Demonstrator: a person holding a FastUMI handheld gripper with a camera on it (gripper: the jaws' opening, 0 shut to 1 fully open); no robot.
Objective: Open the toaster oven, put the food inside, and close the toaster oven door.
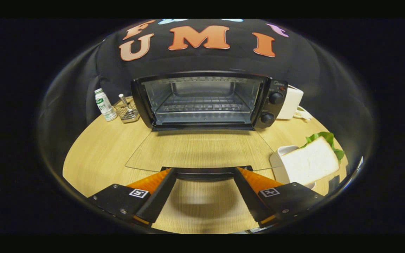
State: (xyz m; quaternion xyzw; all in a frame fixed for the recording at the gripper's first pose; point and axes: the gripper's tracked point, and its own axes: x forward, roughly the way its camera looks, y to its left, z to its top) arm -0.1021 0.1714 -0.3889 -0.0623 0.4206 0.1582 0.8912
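The black toaster oven (274, 92) stands at the back of the wooden table with its glass door (199, 151) folded down flat toward me. Its inside holds only a bare wire rack (202, 104). The door's dark handle (205, 173) lies right at my fingertips. My gripper (204, 170) is open, with its fingers spread wide near the two ends of the handle and not pressing on it. To the right of my fingers, a sandwich of white bread (309, 161) with green lettuce (323, 137) rests on a white plate (276, 165).
A small white bottle (104, 104) and a wire basket (128, 113) stand left of the oven. A white box-like appliance (290, 102) with a cord sits behind the oven's right side. Bare tabletop (97, 154) spreads left of the door.
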